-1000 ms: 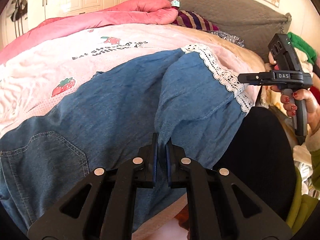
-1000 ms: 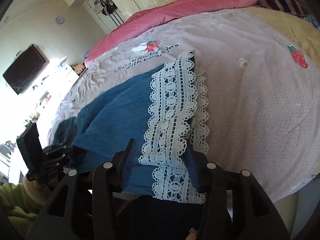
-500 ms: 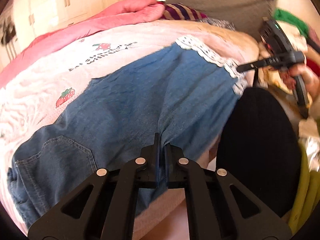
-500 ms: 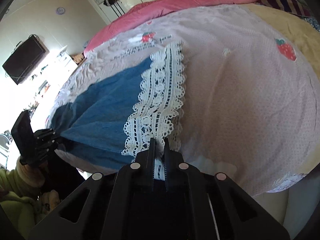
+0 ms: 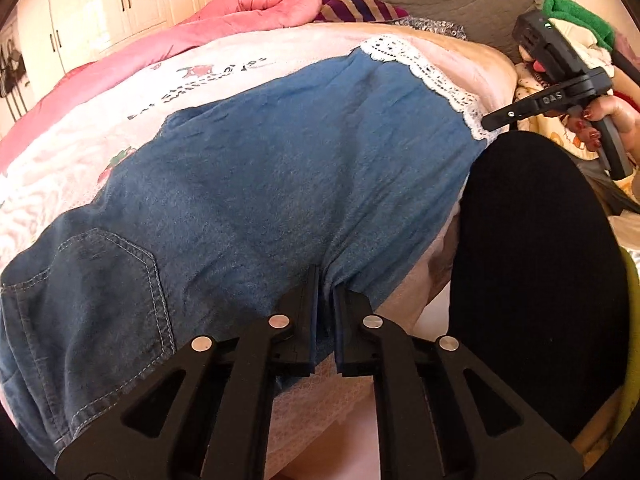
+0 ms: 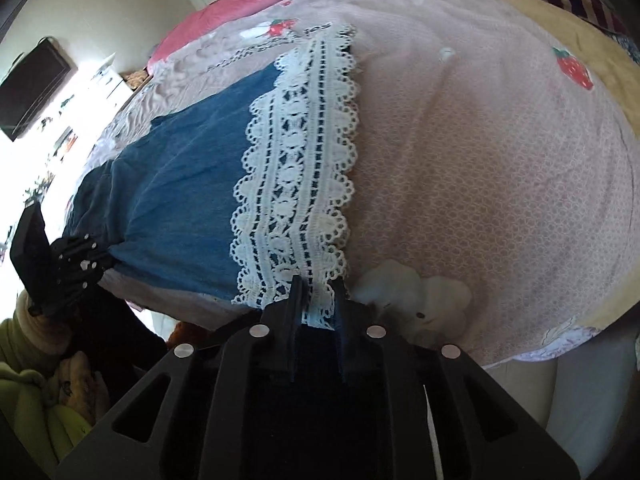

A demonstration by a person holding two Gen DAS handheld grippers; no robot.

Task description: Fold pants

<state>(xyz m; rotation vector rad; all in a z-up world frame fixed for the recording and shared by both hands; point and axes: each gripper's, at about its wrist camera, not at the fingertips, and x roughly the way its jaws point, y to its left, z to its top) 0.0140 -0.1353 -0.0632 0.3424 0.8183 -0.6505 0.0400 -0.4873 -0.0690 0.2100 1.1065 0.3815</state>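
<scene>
Denim now lies flatter than a second ago: the blue denim pants with white lace hems (image 5: pixel 280 168) spread across the pink strawberry-print bed sheet (image 6: pixel 480 160). Their waistband runs out of view. Left gripper (image 5: pixel 325 312) stays clenched on the near denim edge; right gripper (image 6: pixel 318 308), jaws just reopening, brackets the lace hem.

Warm daylight floods both fisheye views, edges bowing into dark corners. Glare blows out the room at left around the black wall-mounted television (image 6: pixel 30 88); focus stays soft.
</scene>
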